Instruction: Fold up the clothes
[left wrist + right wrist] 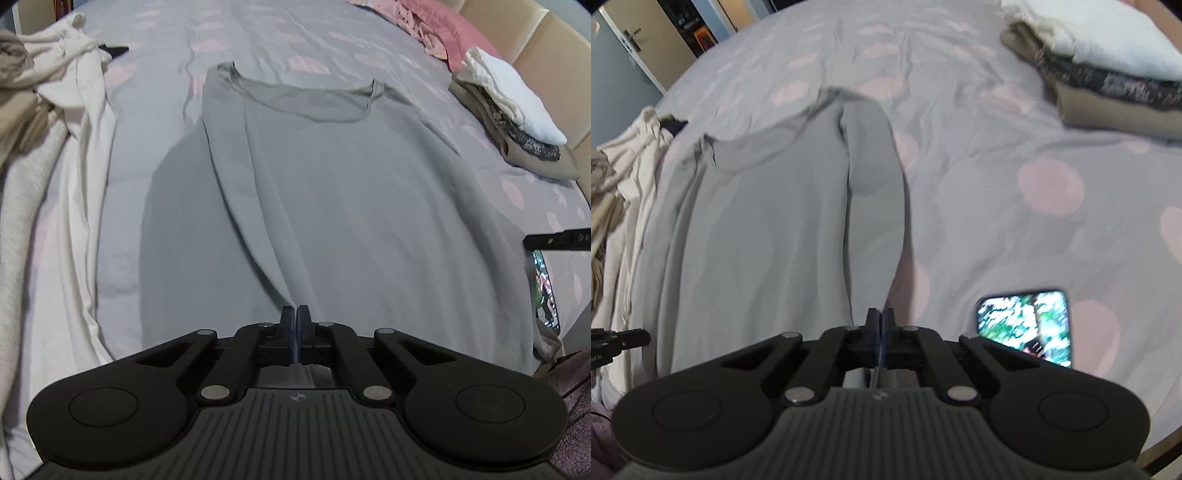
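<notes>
A bed [155, 122] fills both views, its grey sheet [979, 155] dotted with pale pink spots. At 1 o'clock in the left wrist view a padded beige headboard [535, 40] curves along the bed's edge, with pink pillows [439, 26] against it. At 10 o'clock in the right wrist view stand a blue-grey wall [613, 70] and a tan door [646, 40] (handle visible). Light is dim and even.
</notes>
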Demonstrator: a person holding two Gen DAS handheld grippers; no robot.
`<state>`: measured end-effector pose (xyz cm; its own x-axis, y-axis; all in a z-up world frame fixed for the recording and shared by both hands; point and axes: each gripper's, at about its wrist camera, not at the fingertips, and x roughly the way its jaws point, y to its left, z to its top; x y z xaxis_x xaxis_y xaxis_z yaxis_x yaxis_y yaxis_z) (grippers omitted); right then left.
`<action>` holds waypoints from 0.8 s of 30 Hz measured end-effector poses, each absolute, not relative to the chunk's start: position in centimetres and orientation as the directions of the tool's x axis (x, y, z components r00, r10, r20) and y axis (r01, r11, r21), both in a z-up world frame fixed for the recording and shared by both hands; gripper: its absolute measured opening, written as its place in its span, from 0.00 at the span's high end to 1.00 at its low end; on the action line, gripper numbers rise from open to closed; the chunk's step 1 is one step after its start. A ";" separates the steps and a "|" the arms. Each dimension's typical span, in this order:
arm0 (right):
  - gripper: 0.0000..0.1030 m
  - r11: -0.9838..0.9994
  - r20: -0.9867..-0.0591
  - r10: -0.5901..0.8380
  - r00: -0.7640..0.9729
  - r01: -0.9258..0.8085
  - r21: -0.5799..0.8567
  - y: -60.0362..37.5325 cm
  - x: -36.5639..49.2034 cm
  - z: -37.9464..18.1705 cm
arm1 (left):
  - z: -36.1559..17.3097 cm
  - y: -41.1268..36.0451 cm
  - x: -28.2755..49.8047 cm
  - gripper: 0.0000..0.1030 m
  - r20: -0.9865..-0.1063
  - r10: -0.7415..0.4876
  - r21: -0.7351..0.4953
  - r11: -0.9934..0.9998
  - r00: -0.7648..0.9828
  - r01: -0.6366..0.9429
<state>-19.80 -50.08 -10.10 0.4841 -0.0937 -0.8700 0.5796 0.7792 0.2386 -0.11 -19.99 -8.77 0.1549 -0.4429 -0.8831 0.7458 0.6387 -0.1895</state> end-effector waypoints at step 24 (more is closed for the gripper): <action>0.99 0.630 -0.730 -0.617 0.293 0.740 -0.235 -63.9 -12.4 0.9 | 5.9 -15.9 17.2 1.00 -0.730 -0.345 0.009 0.858 0.590 0.514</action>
<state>-12.38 -63.88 0.91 0.2933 -0.6170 -0.7303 0.7400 0.6302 -0.2353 17.24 -15.86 5.86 0.5896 -0.3455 -0.7301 0.5140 0.8577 0.0092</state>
